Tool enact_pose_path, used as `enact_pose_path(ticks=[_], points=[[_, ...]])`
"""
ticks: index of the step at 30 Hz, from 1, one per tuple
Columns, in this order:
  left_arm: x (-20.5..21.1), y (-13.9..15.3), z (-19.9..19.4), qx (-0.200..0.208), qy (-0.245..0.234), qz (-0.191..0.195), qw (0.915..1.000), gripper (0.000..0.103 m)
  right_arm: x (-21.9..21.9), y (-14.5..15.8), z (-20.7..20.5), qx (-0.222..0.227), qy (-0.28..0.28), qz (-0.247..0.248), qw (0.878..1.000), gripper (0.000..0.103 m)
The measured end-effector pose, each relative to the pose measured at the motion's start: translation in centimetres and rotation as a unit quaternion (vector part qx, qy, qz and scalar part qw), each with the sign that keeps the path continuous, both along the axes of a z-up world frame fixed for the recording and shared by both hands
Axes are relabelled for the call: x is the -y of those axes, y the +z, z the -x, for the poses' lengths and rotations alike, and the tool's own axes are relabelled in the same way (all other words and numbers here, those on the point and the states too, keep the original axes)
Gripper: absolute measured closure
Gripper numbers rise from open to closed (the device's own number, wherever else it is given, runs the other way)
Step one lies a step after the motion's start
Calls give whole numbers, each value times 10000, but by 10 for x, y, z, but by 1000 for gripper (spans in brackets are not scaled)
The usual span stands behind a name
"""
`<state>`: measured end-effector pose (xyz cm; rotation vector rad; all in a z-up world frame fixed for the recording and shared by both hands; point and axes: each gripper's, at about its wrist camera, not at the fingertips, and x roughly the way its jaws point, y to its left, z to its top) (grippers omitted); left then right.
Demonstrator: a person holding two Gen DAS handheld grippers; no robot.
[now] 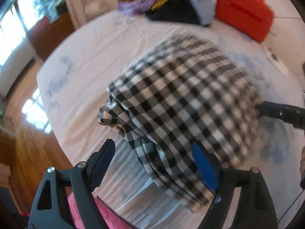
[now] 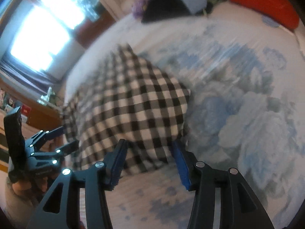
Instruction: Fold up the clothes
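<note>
Checked cloth [image 1: 181, 103] lies folded on the floral bed sheet [image 1: 91, 61]; left gripper [image 1: 154, 164] and right gripper [image 2: 150, 164] both stand open, clasping nothing.

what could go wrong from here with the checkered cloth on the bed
1. The left claw stands open over the bunched near edge of the checkered cloth; closing there may pinch several layers, or the bedsheet too.
2. The right claw is open at the cloth's other near corner; an uneven pull could skew the fold.
3. Both views are blurred, so either claw may miss the edge.
</note>
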<state>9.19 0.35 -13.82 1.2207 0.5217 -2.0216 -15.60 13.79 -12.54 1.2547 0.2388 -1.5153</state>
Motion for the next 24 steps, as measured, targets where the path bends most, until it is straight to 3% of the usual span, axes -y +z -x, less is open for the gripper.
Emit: enact_pose_path(ticks=[3,4,5,6,10,15,18,24], points=[[-3,27,-3,-86,-481,332,9983,20,-26,26,-4,-26,-297,378,9988,31],[0,35,-3,-148,-634,395,9971,19,-35,32,-7,-36,-381,470,9982,17],[7,40,-3,-219,-762,390,9961,9,-44,36,-10,-57,-496,496,9975,8],[17,44,-2,-283,-874,357,9951,1,-49,36,-14,-45,-640,463,9969,7],[62,46,10,-423,-1410,260,9888,0,-61,26,-29,175,-1287,328,9910,7],[116,20,28,-408,-2221,-264,9738,0,-57,6,-60,732,-2490,462,9646,7],[129,1,39,-339,-2654,-551,9620,0,-46,-3,-78,844,-2919,361,9520,7],[135,-41,51,-170,-3053,-946,9474,0,-25,-14,-103,833,-3498,288,9327,7]])
